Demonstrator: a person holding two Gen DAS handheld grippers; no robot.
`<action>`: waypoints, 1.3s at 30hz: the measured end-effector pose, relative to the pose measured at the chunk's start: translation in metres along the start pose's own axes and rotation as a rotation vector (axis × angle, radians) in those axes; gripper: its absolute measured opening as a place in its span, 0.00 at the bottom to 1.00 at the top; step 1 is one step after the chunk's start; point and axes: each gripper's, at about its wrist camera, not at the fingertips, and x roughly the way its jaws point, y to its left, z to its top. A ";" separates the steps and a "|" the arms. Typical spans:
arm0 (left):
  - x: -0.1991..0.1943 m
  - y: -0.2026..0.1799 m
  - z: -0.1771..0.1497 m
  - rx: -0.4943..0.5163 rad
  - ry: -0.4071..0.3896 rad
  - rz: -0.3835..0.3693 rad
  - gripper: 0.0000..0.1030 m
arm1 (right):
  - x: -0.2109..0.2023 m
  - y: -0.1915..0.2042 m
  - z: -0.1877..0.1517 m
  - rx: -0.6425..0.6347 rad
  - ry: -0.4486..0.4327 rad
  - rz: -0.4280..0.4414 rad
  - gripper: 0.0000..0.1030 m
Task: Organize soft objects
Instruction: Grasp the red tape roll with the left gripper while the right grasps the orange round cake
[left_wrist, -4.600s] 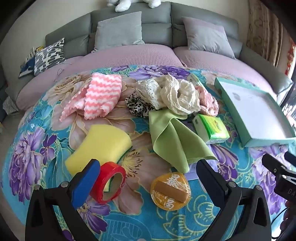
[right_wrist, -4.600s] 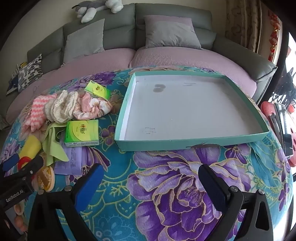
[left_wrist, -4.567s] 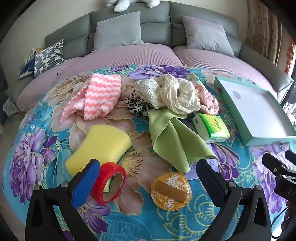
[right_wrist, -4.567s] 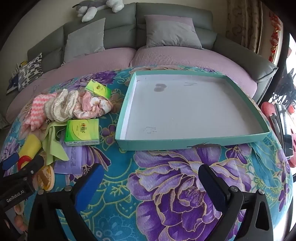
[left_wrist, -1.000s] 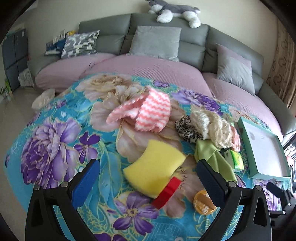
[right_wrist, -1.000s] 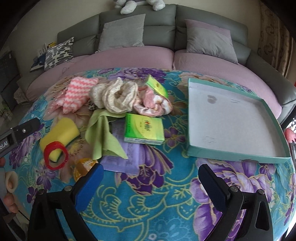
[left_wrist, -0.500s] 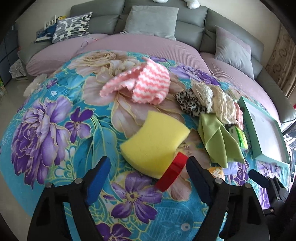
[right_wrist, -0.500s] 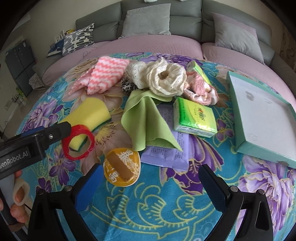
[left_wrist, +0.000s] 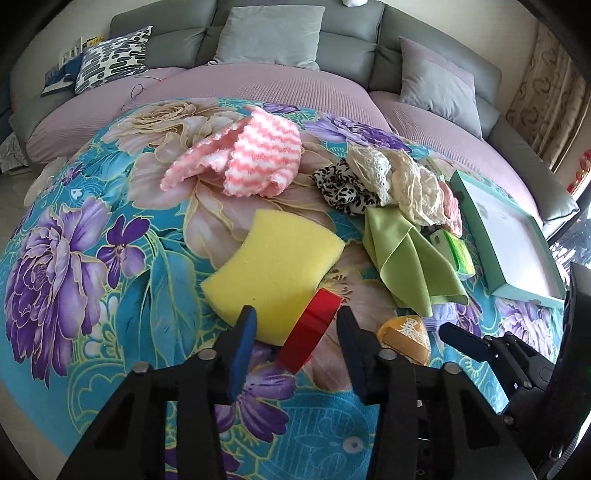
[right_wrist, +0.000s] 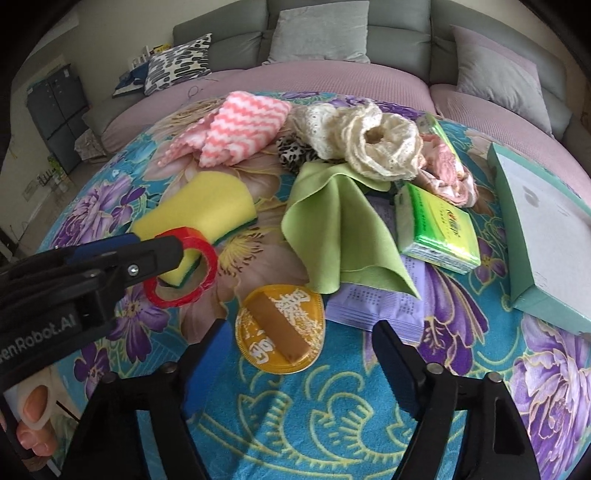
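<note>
Closing in since half a second ago, my left gripper (left_wrist: 293, 334) now has its narrowed jaws either side of the red tape roll (left_wrist: 309, 331), not clenched on it, with the yellow sponge (left_wrist: 272, 272) just beyond at 12 o'clock. My right gripper (right_wrist: 295, 350) hangs released over the orange round pad (right_wrist: 280, 328) printed with Chinese characters. "enRobot.AI" reads on the left tool's body. At 2 o'clock sit the green tissue pack (right_wrist: 437, 229) and teal tray (right_wrist: 539, 236).

grey sofa (left_wrist: 351, 35) | lilac seat cover (left_wrist: 258, 81) | patterned curtain (left_wrist: 550, 99) | cream wall (right_wrist: 110, 33)
</note>
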 end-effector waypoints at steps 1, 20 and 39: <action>0.000 0.000 0.000 0.006 0.002 0.006 0.40 | 0.001 0.001 0.000 -0.005 0.000 0.002 0.67; -0.009 -0.012 0.001 0.053 -0.015 -0.020 0.16 | -0.014 0.000 -0.002 -0.023 -0.036 0.074 0.49; -0.056 -0.041 0.035 0.104 -0.144 -0.034 0.15 | -0.085 -0.058 0.016 0.093 -0.192 -0.011 0.49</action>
